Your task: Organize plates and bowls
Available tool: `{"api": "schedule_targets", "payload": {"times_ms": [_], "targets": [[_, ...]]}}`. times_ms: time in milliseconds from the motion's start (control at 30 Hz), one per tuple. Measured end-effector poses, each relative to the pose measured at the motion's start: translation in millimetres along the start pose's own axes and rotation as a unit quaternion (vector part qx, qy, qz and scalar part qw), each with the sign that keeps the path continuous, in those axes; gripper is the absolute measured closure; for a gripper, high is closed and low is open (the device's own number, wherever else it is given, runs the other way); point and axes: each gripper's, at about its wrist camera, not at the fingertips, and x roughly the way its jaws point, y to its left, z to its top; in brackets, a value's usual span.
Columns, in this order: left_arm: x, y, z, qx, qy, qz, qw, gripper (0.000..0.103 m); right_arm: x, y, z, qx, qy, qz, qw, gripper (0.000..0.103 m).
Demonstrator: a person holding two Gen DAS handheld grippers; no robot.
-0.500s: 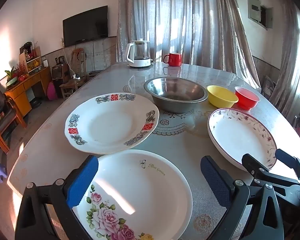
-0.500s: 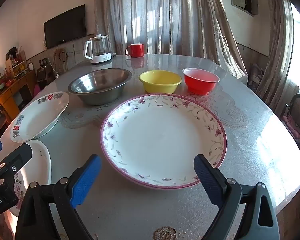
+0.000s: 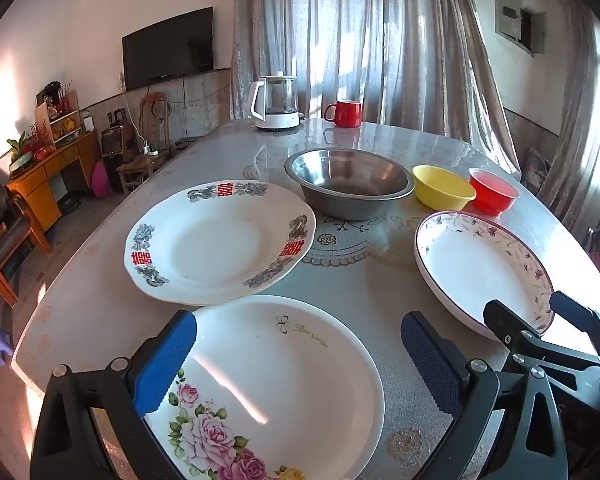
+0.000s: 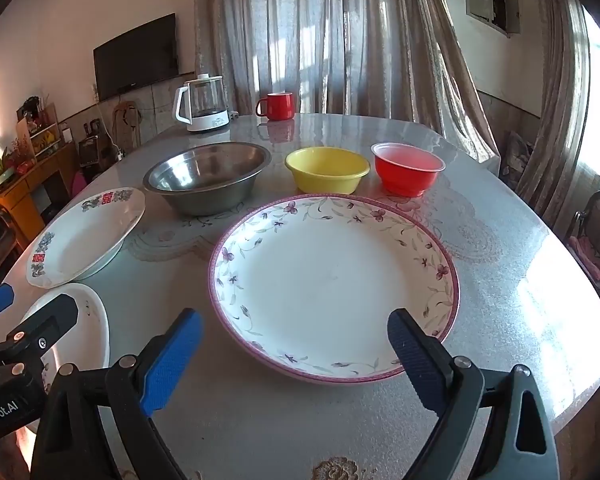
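Note:
Three plates lie on the table (image 3: 364,292): a rose-print plate (image 3: 272,384) nearest, a plate with red characters (image 3: 220,244) behind it, and a purple-rimmed floral plate (image 4: 332,280) to the right. Behind them stand a steel bowl (image 3: 350,180), a yellow bowl (image 4: 327,169) and a red bowl (image 4: 407,167). My left gripper (image 3: 300,364) is open and empty, hovering over the rose-print plate. My right gripper (image 4: 296,360) is open and empty at the near edge of the purple-rimmed plate (image 3: 484,268); it also shows in the left wrist view (image 3: 540,320).
A glass kettle (image 3: 276,100) and a red mug (image 3: 346,113) stand at the table's far end. Curtains hang behind. A chair (image 4: 596,236) stands at the right; chairs and a cabinet (image 3: 48,176) stand on the left. The table edge is close below both grippers.

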Motion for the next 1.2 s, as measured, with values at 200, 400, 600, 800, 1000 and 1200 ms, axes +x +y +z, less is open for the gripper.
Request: {"api": "schedule_targets", "payload": {"times_ms": [200, 400, 600, 800, 1000, 1200], "targets": [[3, -2, 1, -0.001, 0.003, 0.004, 1.0000, 0.000, 2, 0, 0, 0.002, 0.003, 0.007, 1.000, 0.008], [2, -1, 1, -0.001, 0.002, 0.002, 1.0000, 0.000, 1, 1, -1, -0.001, 0.000, 0.014, 1.000, 0.008], [0, -3, 2, 0.007, -0.001, 0.000, 1.0000, 0.000, 1, 1, 0, 0.001, -0.003, 0.018, 1.000, 0.008], [-1, -5, 2, 0.008, -0.001, 0.000, 1.0000, 0.000, -1, 0, 1, 0.002, -0.003, 0.020, 1.000, 0.008], [-2, -8, 3, 0.014, -0.001, -0.002, 0.9999, 0.000, -1, -2, 2, 0.006, -0.005, 0.024, 1.000, 0.008], [-2, -11, 3, 0.020, -0.001, -0.004, 0.9998, 0.000, -2, -7, 5, 0.015, -0.009, 0.024, 1.000, 0.008]]}}
